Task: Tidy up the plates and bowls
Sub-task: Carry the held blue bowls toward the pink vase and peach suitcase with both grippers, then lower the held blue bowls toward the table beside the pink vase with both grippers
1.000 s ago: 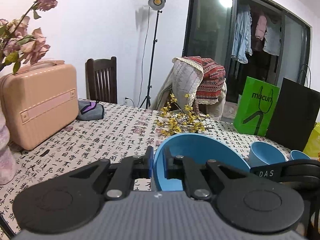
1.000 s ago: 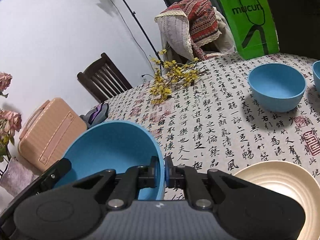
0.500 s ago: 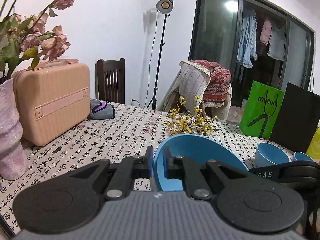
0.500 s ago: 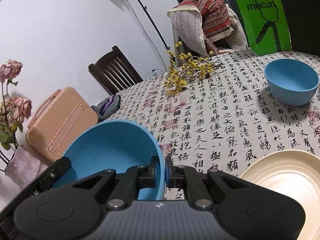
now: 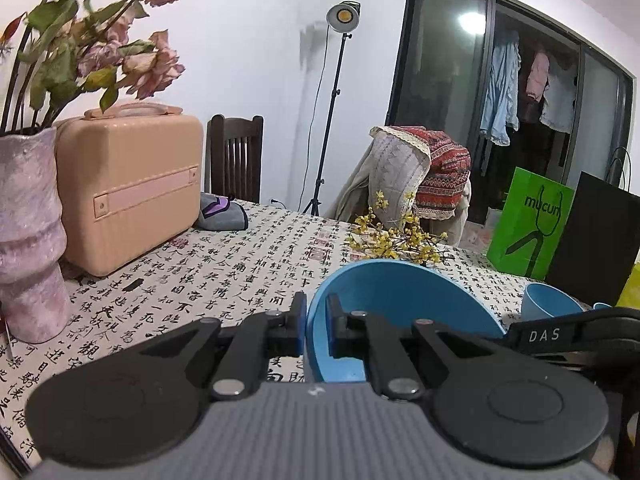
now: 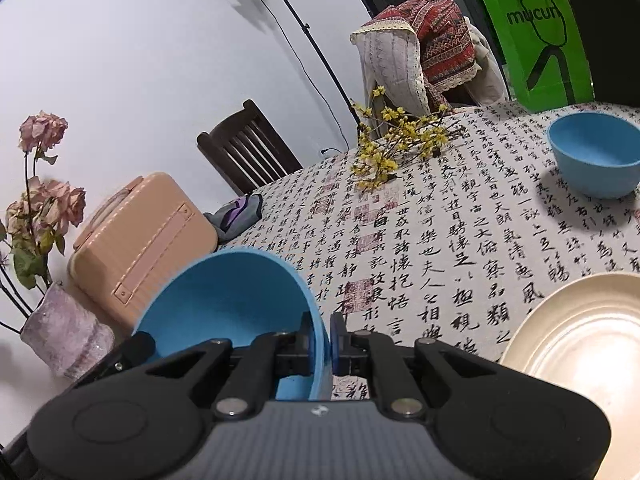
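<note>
Both grippers hold one large blue bowl [image 5: 400,304] above the table. My left gripper [image 5: 316,328] is shut on its left rim. My right gripper [image 6: 322,344] is shut on its right rim; the bowl [image 6: 224,300] fills the lower left of the right wrist view. A second blue bowl [image 6: 596,156] stands on the table at the far right, also seen in the left wrist view [image 5: 548,300]. A cream ribbed plate [image 6: 580,344] lies at the near right.
A peach case [image 5: 128,184] and a pink vase of dried roses [image 5: 28,240] stand on the left of the table. A yellow flower sprig [image 6: 400,144] lies mid-table. A green bag [image 5: 528,220], black bag and chairs stand behind.
Both grippers and the bowl have moved left and back together; the case and vase have come nearer in view, the far bowl and plate shifted right.
</note>
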The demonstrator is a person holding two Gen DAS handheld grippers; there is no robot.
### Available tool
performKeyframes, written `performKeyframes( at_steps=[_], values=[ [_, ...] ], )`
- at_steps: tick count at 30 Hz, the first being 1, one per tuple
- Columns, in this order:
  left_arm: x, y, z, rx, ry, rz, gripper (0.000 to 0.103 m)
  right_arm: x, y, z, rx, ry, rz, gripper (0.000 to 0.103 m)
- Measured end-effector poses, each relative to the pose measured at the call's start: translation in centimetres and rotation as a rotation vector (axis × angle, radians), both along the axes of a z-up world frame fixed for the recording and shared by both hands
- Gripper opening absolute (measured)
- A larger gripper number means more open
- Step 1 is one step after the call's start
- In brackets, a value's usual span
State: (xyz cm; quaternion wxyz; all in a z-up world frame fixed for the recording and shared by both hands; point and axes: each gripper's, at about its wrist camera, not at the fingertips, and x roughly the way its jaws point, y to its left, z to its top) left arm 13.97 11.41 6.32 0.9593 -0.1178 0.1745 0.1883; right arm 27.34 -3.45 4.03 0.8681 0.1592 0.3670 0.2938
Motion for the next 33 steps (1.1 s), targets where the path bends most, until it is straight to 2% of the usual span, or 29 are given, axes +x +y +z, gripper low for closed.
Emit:
performKeyframes(
  at_steps=[8,16,33],
  values=[
    [-0.9,1.7,-0.8,0.010,-0.030,-0.011,0.010,-0.6,1.4,-1.6,0.031,0.012,0.000,0.008],
    [-1.3,3.0,-1.5,0.004,-0.059,-0.028,0.010,-1.4,2.4,-1.9,0.051,-0.027,-0.024,0.008],
    [-3.5,4.5,-2.6,0.002,-0.129,0.024,0.010,-2.6,4.6,-2.8,0.053,-0.042,0.005,0.008]
  ],
)
